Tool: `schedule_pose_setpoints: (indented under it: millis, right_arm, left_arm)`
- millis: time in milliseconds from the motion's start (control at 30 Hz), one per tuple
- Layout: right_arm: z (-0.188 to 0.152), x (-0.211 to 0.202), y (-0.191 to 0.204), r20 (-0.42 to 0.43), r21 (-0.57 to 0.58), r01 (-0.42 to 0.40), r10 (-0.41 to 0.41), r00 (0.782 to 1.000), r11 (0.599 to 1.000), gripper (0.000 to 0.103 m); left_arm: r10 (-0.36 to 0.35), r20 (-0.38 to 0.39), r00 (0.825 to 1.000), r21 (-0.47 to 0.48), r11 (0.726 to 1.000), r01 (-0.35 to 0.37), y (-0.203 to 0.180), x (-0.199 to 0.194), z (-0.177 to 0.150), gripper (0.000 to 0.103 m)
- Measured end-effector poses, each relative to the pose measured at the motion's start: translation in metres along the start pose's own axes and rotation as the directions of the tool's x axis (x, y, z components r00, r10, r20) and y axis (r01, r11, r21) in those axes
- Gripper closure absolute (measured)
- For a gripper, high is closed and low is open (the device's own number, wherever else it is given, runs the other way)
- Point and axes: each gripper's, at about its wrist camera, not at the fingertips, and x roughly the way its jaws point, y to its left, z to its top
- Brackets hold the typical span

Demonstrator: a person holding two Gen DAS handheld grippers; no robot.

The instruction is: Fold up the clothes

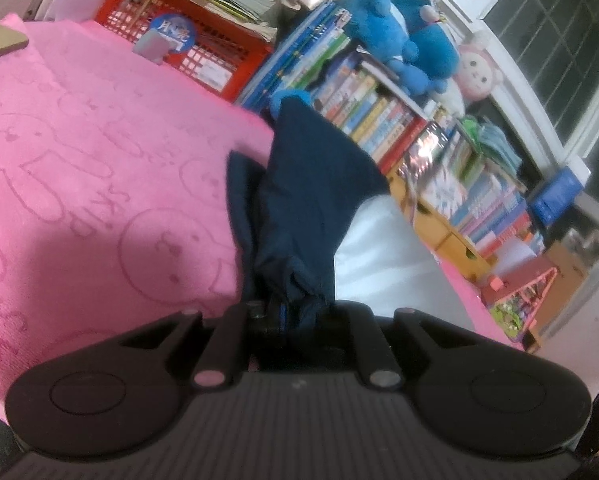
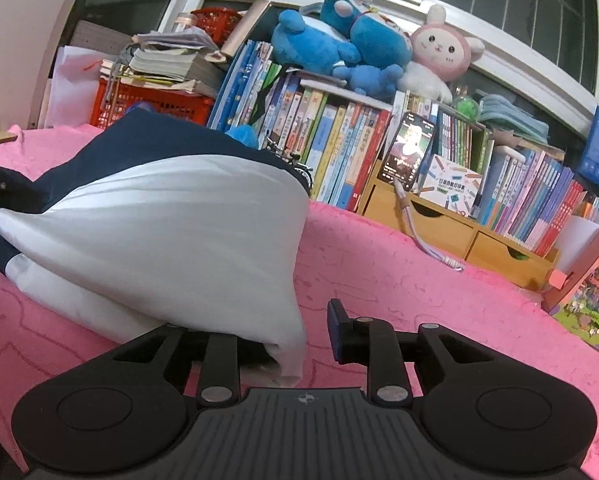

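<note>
My left gripper [image 1: 289, 312] is clamped almost fully closed on a bunched fold of the navy and white garment [image 1: 299, 200], the dark cloth rising in a peak straight out from between its fingers. My right gripper [image 2: 295, 336] stands partly open: its right finger [image 2: 337, 330] is bare with pink cloth showing beside it, while the left finger is buried under a white corner of the garment [image 2: 171, 232], so I cannot tell whether the pads actually press on the fabric.

The garment lies heaped on the pink blanket [image 2: 399, 280], navy part toward the far side, white part toward my right gripper, drawn up at the left where the other gripper holds it. The blanket carries an embossed rabbit pattern.

Behind it, a row of books [image 2: 339, 148] fills a shelf, with blue plush toys [image 2: 339, 40] and a pink plush rabbit [image 2: 443, 48] sitting on top. A phone [image 2: 409, 152] with a lit screen leans above wooden drawers [image 2: 439, 224]. A red crate [image 1: 203, 36] stacked with papers stands at the far left.
</note>
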Motion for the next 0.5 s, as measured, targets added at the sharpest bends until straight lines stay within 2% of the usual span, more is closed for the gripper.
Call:
schedule_pose_setpoints:
  millis: [133, 233, 333, 367, 433, 467, 500]
  right_arm:
    - [0.000, 0.002, -0.004, -0.007, 0.005, -0.006, 0.006, 1.000, 1.000, 0.070]
    - [0.001, 0.003, -0.007, -0.018, 0.018, -0.012, 0.013, 1.000, 1.000, 0.069]
    - [0.001, 0.003, -0.008, -0.020, 0.025, -0.018, 0.018, 1.000, 1.000, 0.069]
    - [0.000, 0.002, -0.010, -0.016, 0.043, -0.037, 0.037, 0.999, 0.998, 0.070]
    - [0.000, 0.000, -0.015, -0.023, 0.102, -0.090, 0.093, 0.995, 0.991, 0.077]
    - [0.000, 0.000, -0.016, -0.034, 0.132, -0.116, 0.122, 0.992, 0.984, 0.085]
    - [0.000, -0.001, -0.016, -0.041, 0.146, -0.130, 0.137, 0.990, 0.981, 0.087]
  left_arm:
    - [-0.032, 0.004, 0.999, 0.007, 0.999, 0.032, 0.006, -0.002, -0.002, 0.091]
    - [-0.053, 0.012, 0.999, 0.014, 0.999, 0.052, 0.010, -0.004, -0.005, 0.091]
    - [-0.086, 0.020, 0.996, -0.027, 0.996, 0.086, 0.017, -0.006, -0.007, 0.091]
    - [-0.097, 0.023, 0.995, -0.045, 0.994, 0.098, 0.020, -0.006, -0.007, 0.091]
    - [-0.101, 0.032, 0.994, -0.054, 0.993, 0.102, 0.021, -0.007, -0.008, 0.091]
    - [-0.096, 0.035, 0.995, -0.049, 0.994, 0.097, 0.020, -0.007, -0.009, 0.091]
    - [-0.091, 0.037, 0.995, -0.044, 0.995, 0.092, 0.019, -0.007, -0.009, 0.091]
